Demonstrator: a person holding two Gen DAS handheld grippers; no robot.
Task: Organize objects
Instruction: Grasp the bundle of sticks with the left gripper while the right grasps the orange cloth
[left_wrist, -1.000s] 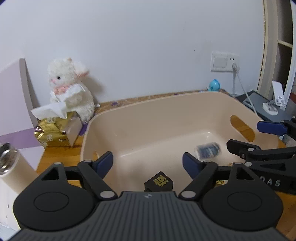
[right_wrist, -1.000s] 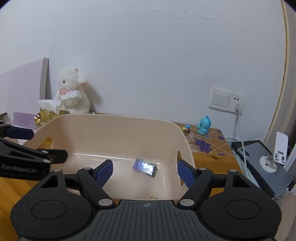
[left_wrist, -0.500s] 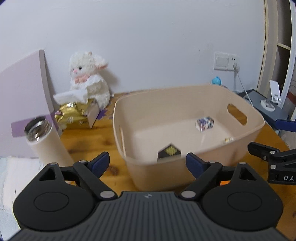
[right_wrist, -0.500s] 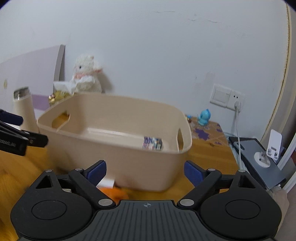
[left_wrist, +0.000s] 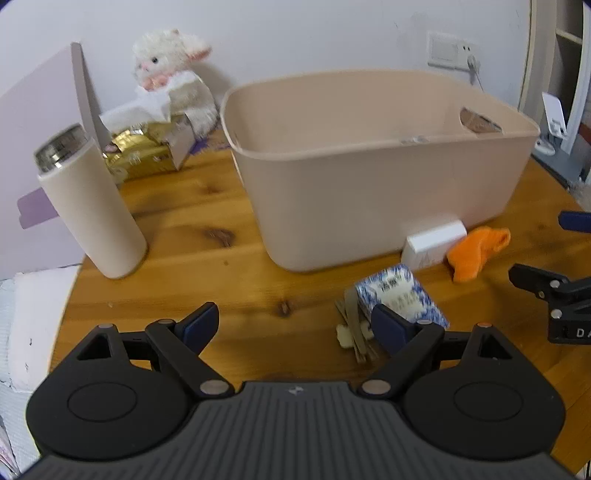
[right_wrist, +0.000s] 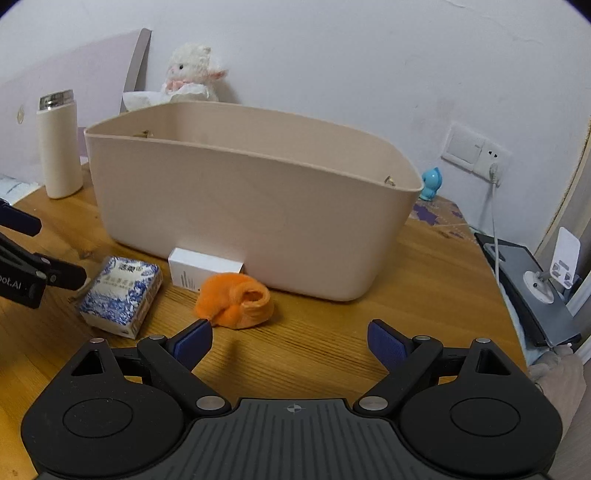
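Note:
A beige plastic bin (left_wrist: 369, 177) (right_wrist: 236, 206) stands on the wooden table. In front of it lie a blue-and-white tissue pack (left_wrist: 400, 293) (right_wrist: 122, 291), a small white box (left_wrist: 432, 243) (right_wrist: 203, 271) against the bin's wall, and an orange sock (left_wrist: 476, 251) (right_wrist: 236, 301). My left gripper (left_wrist: 295, 325) is open and empty, low over the table, its right finger just in front of the tissue pack. My right gripper (right_wrist: 290, 338) is open and empty, just short of the sock. The bin's inside is hidden.
A white thermos (left_wrist: 88, 206) (right_wrist: 59, 144) stands left of the bin. A plush lamb (left_wrist: 173, 74) and a gold tissue box (left_wrist: 144, 155) sit behind it. Small sticks (left_wrist: 352, 328) lie by the tissue pack. A phone stand (right_wrist: 546, 284) and cable are at right.
Both grippers have pulled back and dropped from over the bin to table height in front of it. The tissue pack, white box and sock have come into view.

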